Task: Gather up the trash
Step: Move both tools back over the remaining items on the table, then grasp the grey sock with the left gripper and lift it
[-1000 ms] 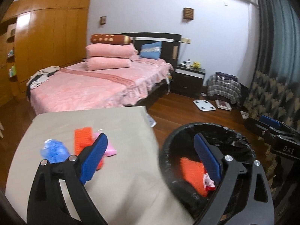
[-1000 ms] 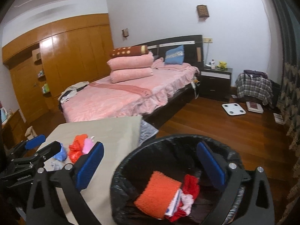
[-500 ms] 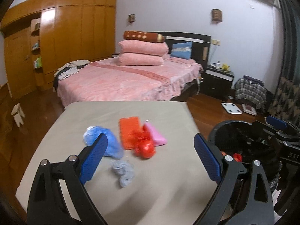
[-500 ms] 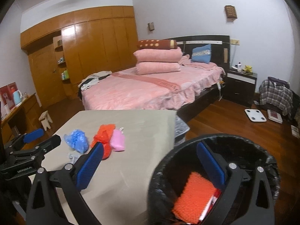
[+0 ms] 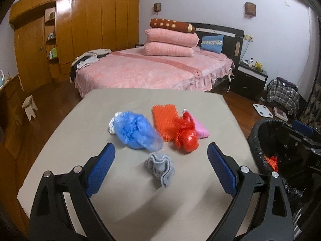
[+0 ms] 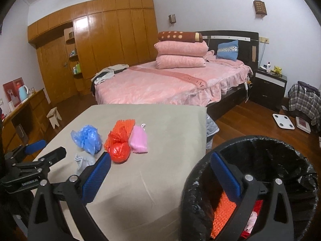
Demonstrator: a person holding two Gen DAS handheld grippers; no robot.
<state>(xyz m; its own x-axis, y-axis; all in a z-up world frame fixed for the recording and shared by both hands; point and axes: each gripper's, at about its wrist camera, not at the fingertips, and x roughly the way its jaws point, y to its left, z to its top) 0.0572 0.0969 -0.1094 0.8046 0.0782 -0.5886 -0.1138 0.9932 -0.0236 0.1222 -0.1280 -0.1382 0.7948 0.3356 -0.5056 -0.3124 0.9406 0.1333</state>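
Several pieces of trash lie on the grey-beige table [image 5: 124,204]: a blue plastic bag [image 5: 135,129], an orange scrubby pad [image 5: 165,118], a red plastic bag [image 5: 187,135], a pink piece [image 5: 199,129] and a crumpled grey cloth [image 5: 160,167]. My left gripper [image 5: 161,165] is open, its fingers either side of the grey cloth, not touching it. My right gripper [image 6: 160,173] is open and empty, straddling the table edge and the black-lined bin [image 6: 280,154]. Inside the bin lie an orange pad [image 6: 222,214] and red scraps. The left gripper [image 6: 35,156] shows at the right wrist view's left edge.
A pink bed [image 5: 152,70] with stacked pillows stands behind the table. A wooden wardrobe [image 5: 80,30] lines the left wall. A small stool [image 5: 30,108], a nightstand [image 5: 250,78], a white scale [image 5: 262,110] and a plaid bag [image 5: 284,96] sit on the wood floor.
My left gripper swung left from over the bin to the table and now faces the trash pile. My right gripper also turned left, so the bin sits lower right in its view.
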